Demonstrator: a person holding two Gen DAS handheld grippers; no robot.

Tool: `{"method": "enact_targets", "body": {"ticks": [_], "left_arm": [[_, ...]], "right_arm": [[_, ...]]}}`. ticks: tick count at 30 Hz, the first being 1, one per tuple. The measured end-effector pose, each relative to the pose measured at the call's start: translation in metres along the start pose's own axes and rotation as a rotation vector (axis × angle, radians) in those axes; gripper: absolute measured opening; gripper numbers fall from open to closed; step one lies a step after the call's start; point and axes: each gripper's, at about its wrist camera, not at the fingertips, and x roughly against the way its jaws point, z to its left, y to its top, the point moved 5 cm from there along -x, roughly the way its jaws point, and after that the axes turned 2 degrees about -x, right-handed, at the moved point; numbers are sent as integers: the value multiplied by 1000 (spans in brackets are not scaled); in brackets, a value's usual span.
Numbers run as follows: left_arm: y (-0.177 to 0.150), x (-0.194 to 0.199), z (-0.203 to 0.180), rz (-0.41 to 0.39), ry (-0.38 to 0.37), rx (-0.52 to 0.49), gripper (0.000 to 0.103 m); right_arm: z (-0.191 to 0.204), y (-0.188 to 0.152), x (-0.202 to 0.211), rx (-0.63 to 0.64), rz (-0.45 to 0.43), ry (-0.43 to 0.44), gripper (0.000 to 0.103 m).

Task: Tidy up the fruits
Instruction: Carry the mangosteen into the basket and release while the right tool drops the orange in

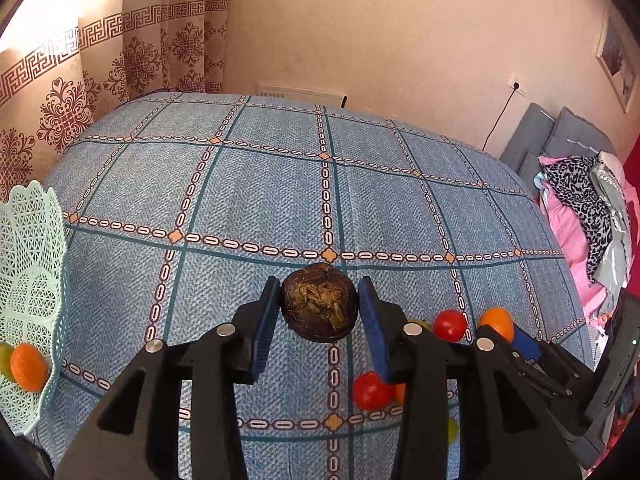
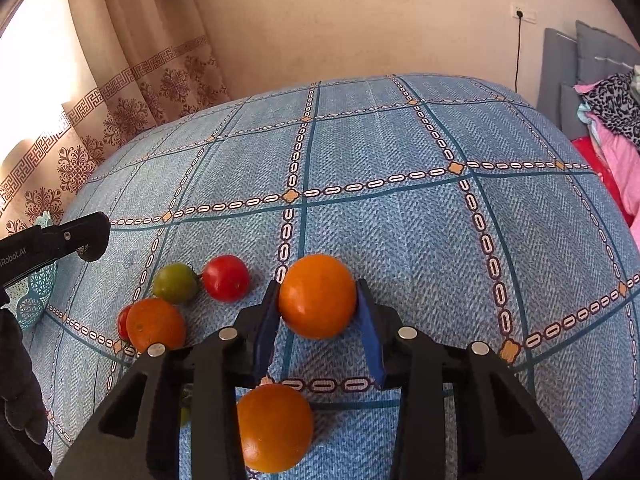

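Left gripper spread wide, dark fruit flanked, untouched. Orange clamped by right gripper.

Left wrist view looks forward and down along its own fingers, close over the blue checked tablecloth, facing the far wall with the curtain at left. Right wrist view sits equally close, same heading. Both share the cloth, curtain, wall socket, a red tomato and the mint basket.
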Motion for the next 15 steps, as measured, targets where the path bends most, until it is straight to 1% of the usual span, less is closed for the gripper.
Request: {"method": "enact_targets", "body": {"ticks": [5,15], "left_arm": [[1,9,2,-21,9,6,41],[15,40,18,-114,82,29,41]], "right_arm": [[-3,0,10,-10,-30,5,37],[-4,2,40,-14,-118,35,37]]}}
